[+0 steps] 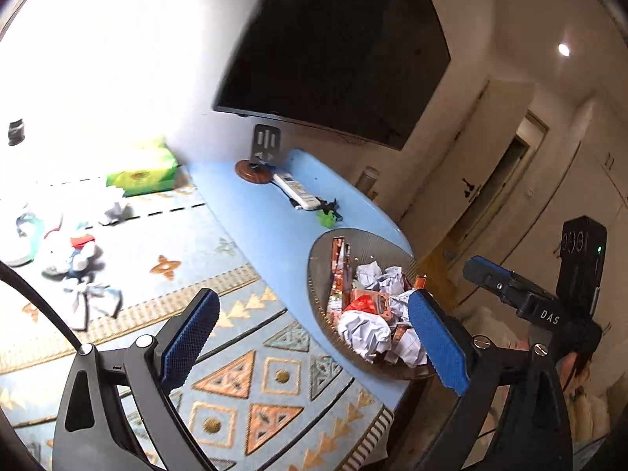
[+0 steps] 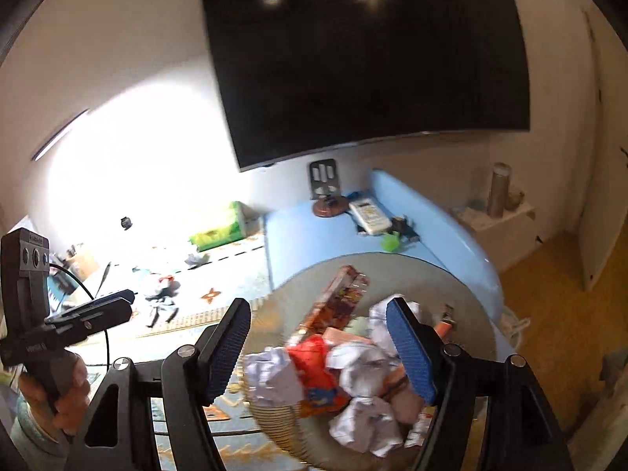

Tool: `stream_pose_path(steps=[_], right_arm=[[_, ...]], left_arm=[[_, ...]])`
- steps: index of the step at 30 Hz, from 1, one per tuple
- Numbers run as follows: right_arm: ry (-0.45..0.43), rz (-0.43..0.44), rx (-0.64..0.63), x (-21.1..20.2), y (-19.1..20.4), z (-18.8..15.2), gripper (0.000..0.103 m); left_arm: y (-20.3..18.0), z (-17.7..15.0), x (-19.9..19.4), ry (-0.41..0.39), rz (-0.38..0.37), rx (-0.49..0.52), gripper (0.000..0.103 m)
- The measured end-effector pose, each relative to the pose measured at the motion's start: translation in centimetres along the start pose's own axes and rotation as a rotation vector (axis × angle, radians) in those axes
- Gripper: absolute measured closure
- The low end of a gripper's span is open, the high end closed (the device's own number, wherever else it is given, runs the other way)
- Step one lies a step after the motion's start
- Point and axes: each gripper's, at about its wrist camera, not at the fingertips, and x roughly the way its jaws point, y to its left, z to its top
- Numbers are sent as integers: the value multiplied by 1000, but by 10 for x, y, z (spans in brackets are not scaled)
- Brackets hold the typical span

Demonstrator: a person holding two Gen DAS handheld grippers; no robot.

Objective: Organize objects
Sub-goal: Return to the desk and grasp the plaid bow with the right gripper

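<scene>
Both tongs stand spread with nothing between their blue pads. Left gripper hangs above the patterned mat, its right finger in front of the near rim of the basket. Right gripper is held directly over the same basket, which sits on the near end of the blue table.

Basket contents: crumpled white paper, a red and orange wrapper and a long orange snack packet, piled loosely.

Further items on the table: a white remote, a small green toy just beyond it, and a round brown stand against the wall below the television.

On the mat, well apart from the basket: a green tissue pack, one paper ball and scattered small items, too blurred to identify.
</scene>
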Motion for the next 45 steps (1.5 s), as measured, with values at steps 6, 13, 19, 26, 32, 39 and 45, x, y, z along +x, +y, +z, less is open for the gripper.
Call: stream_pose_path(steps=[6,13,19,26,32,39,45], right_arm=[[18,164,-105,9,80,5,29],[103,270,-244,59,186,-6,20],[353,399,-172,162,227,-8,20],[458,259,-119,276,252,-18,20],[453,173,-172,317,259,-34,20],[376,171,-376,293,282,-50,82],[390,330,-374,227,261,-71,85]], left_arm=[[65,1,-94,-162,207,-81,0],[156,-19,-124,-175,439,-192,0],[244,-64,-100,-36,570,-302,0],[265,-79,-92,-13,565,-342,0],[260,-79,-86,13,561,-305,0],[261,-80,-89,8,556,-317,0],[261,-81,-91,-2,552,-328,0]])
